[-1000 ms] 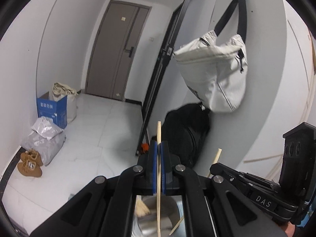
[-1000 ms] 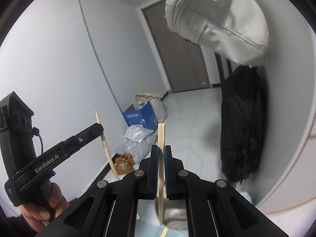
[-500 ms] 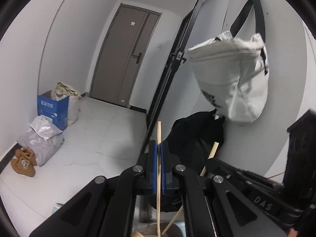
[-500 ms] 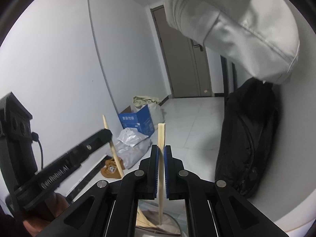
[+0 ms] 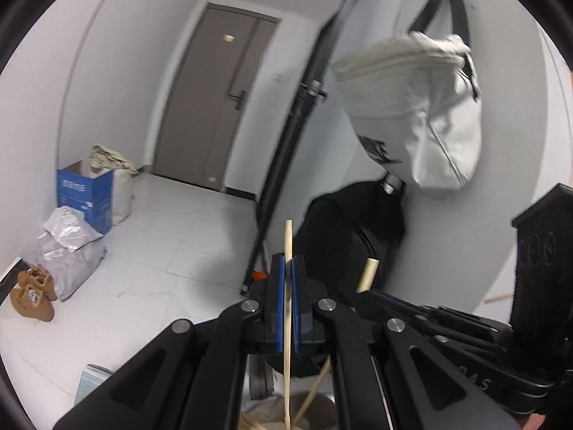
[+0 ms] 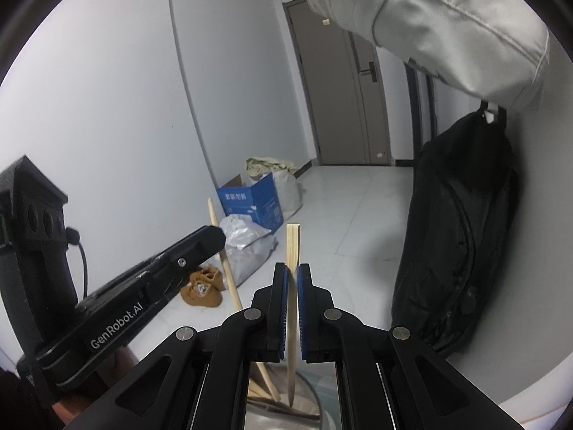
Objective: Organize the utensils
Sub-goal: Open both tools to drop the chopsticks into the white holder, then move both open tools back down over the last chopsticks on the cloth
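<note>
My left gripper (image 5: 286, 268) is shut on a wooden chopstick (image 5: 287, 243) held upright; its lower end hangs over a metal container (image 5: 275, 417) with more sticks inside. My right gripper (image 6: 293, 276) is shut on a second chopstick (image 6: 293, 247), also upright, its pointed tip over the same container (image 6: 308, 408). The right gripper also shows at the right of the left wrist view (image 5: 422, 315) with its chopstick end (image 5: 368, 274). The left gripper shows at the left of the right wrist view (image 6: 200, 243) with its chopstick (image 6: 224, 261).
A grey door (image 5: 215, 96) closes the hallway. A blue box (image 5: 86, 193), grey bags (image 5: 64, 247) and brown shoes (image 5: 32, 294) lie by the left wall. A white bag (image 5: 415, 107) hangs over a black backpack (image 5: 351, 236) on the right wall.
Both grippers kept their chopsticks and shifted slightly; both views tilted a little and the container rim shows at the bottom again. The two grippers stay close together.
</note>
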A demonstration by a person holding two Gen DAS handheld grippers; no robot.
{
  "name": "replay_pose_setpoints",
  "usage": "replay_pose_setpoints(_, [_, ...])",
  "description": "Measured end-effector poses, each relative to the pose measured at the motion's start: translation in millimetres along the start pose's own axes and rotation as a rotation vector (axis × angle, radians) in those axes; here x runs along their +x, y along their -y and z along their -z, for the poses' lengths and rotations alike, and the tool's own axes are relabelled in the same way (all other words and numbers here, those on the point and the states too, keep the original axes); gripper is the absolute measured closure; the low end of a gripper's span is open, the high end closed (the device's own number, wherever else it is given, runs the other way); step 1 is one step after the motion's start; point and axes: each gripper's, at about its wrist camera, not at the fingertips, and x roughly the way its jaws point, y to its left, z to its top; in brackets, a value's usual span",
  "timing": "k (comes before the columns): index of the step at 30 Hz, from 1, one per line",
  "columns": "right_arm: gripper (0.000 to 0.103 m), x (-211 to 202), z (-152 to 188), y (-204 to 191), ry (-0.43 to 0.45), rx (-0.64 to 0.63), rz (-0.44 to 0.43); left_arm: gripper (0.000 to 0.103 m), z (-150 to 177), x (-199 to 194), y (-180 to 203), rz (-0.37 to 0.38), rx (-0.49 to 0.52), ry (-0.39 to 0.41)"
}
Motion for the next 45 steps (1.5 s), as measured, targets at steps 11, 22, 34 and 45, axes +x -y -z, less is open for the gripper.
replay_pose_setpoints(11, [0.095,5,26,-4,-0.044,-0.022,-0.058,0.103,10,-6,4,0.11,0.09,-0.131])
replay_pose_setpoints(22, [0.053,-32,34,0,-0.013,0.089,-0.058,0.048,-10,-45,-12,0.02,0.007,-0.119])
replay_pose_setpoints(34, [0.04,-83,44,-17,0.059,0.123,-0.013,0.045,-13,-76,-9,-0.08,-0.019,-0.096])
replay_pose_setpoints(45, [0.015,-124,59,-50,0.128,0.119,-0.012,0.019,4,-115,-5,-0.246,-0.032,-0.048])
